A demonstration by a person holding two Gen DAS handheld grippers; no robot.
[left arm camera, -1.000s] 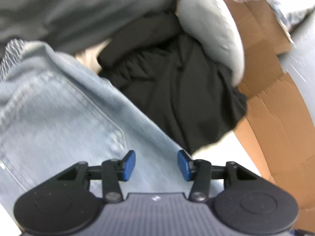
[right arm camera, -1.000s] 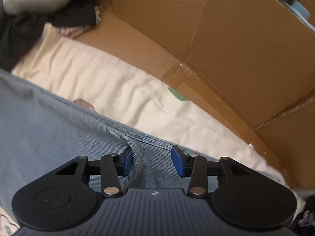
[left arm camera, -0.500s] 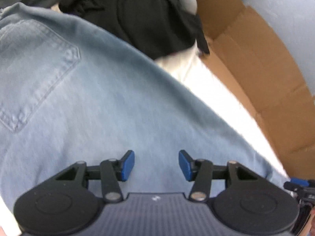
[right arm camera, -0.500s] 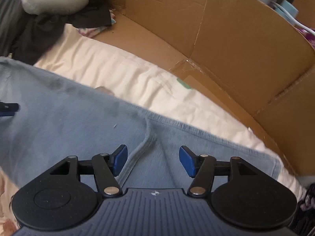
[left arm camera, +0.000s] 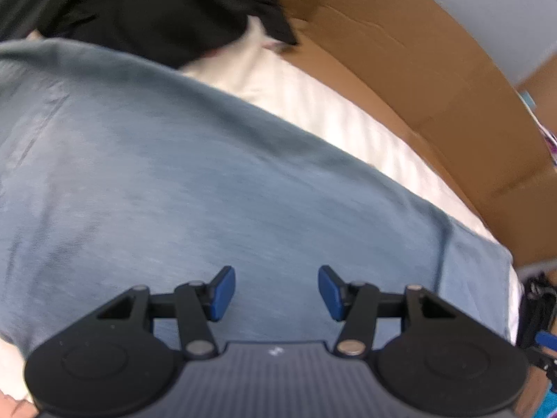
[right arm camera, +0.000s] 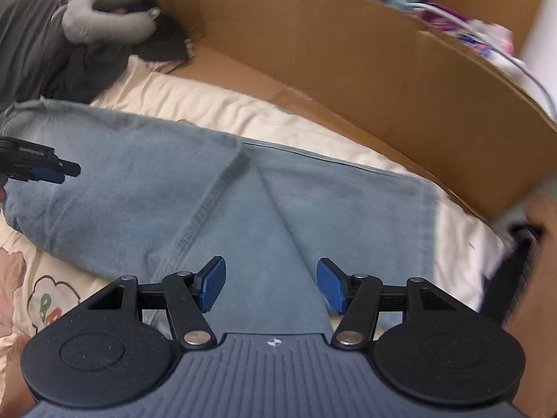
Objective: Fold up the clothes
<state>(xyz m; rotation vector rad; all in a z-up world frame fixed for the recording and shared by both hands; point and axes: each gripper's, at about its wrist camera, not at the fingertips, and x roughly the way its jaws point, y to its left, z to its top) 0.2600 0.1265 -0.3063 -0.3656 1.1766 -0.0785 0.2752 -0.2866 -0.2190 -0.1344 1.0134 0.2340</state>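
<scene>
Blue pads tip both pairs of fingers, and both pairs stand spread apart with nothing between them. The right gripper (right arm camera: 271,285) hangs over the pale blue jeans (right arm camera: 243,216), its fingers (right arm camera: 211,284) on either side of a crease that runs away from the camera; a stitched hem crosses the denim diagonally just to the left of it, where one layer lies folded over another. The left gripper (left arm camera: 276,292) hangs likewise open above a broad, smooth stretch of the same jeans (left arm camera: 209,188); whether either pair touches the cloth cannot be told. In the right wrist view the left gripper's fingers (right arm camera: 45,174) show at the left edge, over the far end of the folded denim. The jeans lie spread on a cream bedsheet (right arm camera: 216,104), which carries a printed cartoon pattern at the lower left. Beyond the sheet a brown cardboard wall (right arm camera: 348,69) curves around the far and right side. At the far left corner a heap of dark clothes (right arm camera: 31,52) lies with a grey neck pillow (right arm camera: 104,24) on top, well apart from the jeans' nearer half. The left wrist view is blurred, showing the black garments (left arm camera: 146,7) beyond the denim.
</scene>
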